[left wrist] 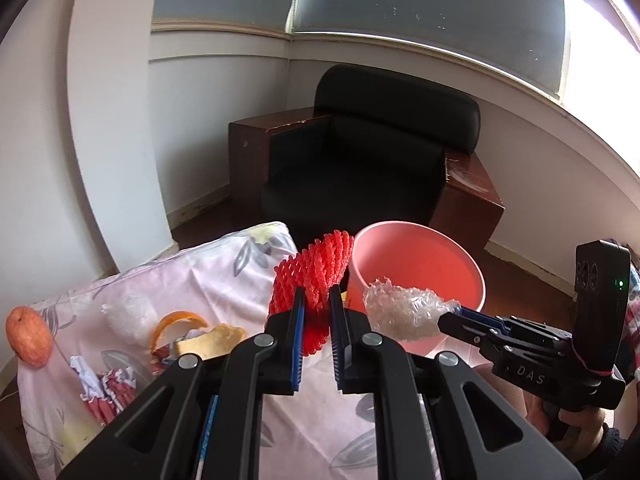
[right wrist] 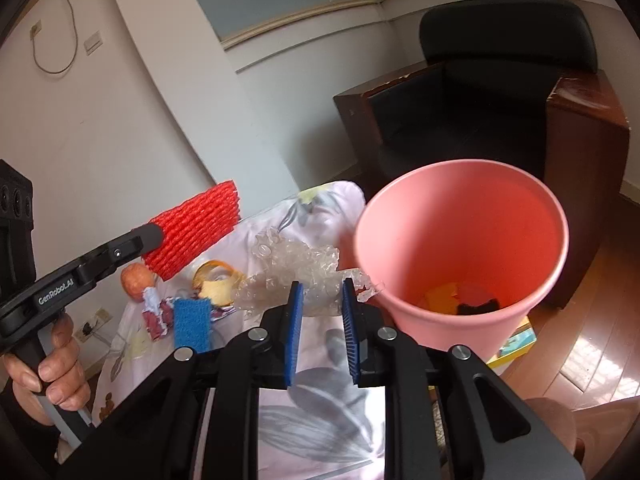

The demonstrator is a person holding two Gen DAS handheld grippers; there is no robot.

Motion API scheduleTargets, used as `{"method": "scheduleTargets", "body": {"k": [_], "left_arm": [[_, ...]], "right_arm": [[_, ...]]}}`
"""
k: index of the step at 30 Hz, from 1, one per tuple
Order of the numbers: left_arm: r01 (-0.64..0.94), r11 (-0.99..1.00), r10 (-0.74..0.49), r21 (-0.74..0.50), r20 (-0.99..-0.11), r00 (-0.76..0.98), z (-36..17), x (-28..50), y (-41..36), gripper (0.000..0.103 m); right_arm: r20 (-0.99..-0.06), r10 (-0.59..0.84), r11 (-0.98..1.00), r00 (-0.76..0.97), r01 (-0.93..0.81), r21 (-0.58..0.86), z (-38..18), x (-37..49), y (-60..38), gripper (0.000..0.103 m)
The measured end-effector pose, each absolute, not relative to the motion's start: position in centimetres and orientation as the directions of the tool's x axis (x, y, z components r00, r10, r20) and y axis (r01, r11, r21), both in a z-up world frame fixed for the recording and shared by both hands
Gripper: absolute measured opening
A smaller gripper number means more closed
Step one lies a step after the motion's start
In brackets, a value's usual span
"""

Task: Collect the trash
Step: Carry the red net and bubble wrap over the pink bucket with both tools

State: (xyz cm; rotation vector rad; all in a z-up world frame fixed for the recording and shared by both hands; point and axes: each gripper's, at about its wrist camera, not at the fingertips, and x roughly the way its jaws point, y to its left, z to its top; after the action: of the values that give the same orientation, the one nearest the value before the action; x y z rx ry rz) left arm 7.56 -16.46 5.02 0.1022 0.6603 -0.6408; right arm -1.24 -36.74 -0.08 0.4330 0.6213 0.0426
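Observation:
My left gripper (left wrist: 318, 300) is shut on a red foam fruit net (left wrist: 312, 276), held up above the flowered cloth; from the right wrist camera the same net (right wrist: 196, 228) sticks out of that gripper (right wrist: 154, 236) at the left. My right gripper (right wrist: 322, 292) is shut on a crumpled wad of clear bubble wrap (right wrist: 296, 268), seen from the left wrist camera as a wad (left wrist: 400, 312) in front of the pink bucket (left wrist: 416, 268). The bucket (right wrist: 460, 248) stands just right of both loads, with orange and black scraps at its bottom.
On the flowered cloth (left wrist: 224, 276) lie an orange fruit (left wrist: 28, 336), orange peel (left wrist: 180, 322), a bread-like piece (left wrist: 212, 342), white plastic and red-white wrappers (left wrist: 106, 392). A blue sponge (right wrist: 192, 324) lies there too. A black armchair (left wrist: 360, 152) stands behind the bucket.

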Motion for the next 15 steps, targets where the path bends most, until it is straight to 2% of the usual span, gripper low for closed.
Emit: {"method": "scheduleTargets", "body": {"k": [9,15], "left_arm": [[0.685,0.722,-0.58,-0.099,-0.627,0.521,4.4,7.7,-23.8,0.011],[0.726,0.683,-0.591,-0.081,-0.646,0.483,3.5,8.1,-27.6,0.011]], "right_arm": [[-0.56,-0.03,0.917,0.828,0.246,0.315,0.4,-1.1,-41.3,0.02],[-0.563,-0.093,0.917,0.821,0.291,0.273,0.3,-0.2,-42.9,0.02]]}}
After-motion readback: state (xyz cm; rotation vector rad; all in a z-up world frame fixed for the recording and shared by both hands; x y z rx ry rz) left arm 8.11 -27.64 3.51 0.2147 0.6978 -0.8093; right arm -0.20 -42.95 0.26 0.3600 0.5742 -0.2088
